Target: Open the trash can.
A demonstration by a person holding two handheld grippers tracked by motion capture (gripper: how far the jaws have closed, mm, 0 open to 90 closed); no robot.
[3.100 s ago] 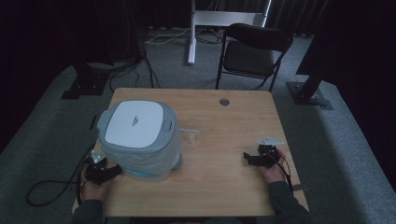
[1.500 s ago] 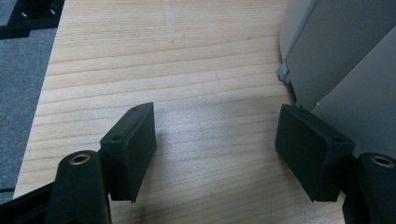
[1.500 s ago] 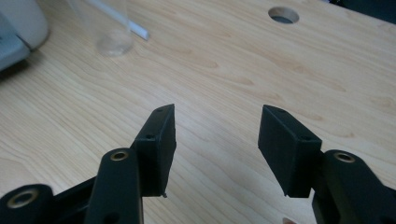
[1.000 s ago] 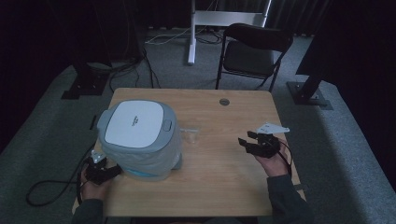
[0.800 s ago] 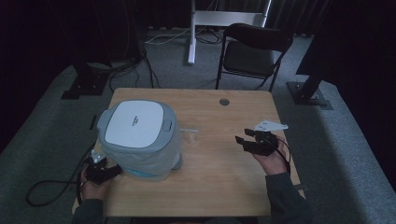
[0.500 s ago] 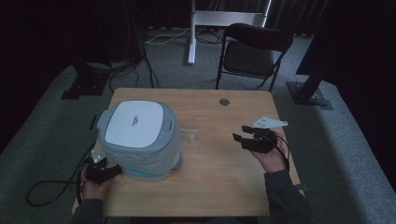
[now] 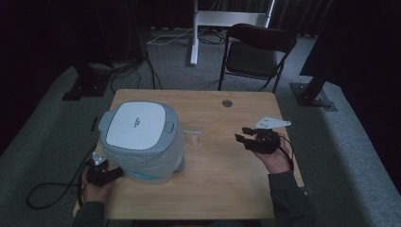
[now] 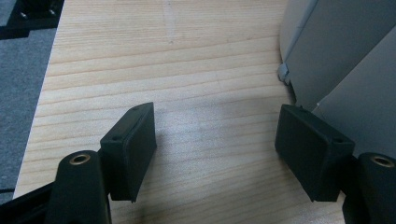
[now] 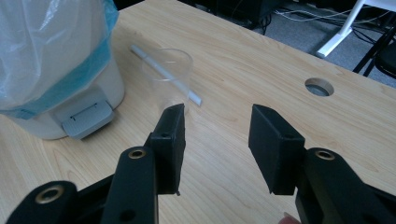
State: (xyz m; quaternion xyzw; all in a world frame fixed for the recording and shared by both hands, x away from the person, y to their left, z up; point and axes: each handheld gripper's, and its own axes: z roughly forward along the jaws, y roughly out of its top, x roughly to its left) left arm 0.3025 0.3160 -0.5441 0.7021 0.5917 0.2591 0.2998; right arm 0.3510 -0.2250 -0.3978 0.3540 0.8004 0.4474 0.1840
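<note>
The right gripper view reveals a straw (image 9: 164,73) inside the clear cup (image 9: 167,74) before the right gripper's (image 9: 215,140) released, just-narrowing, empty jaws; the high view blurs it

On the table (image 7: 217,179), a bin (image 7: 142,142) stands at the left; just right of it sits a cup (image 9: 167,74) with a straw (image 9: 161,72) behind.
</note>
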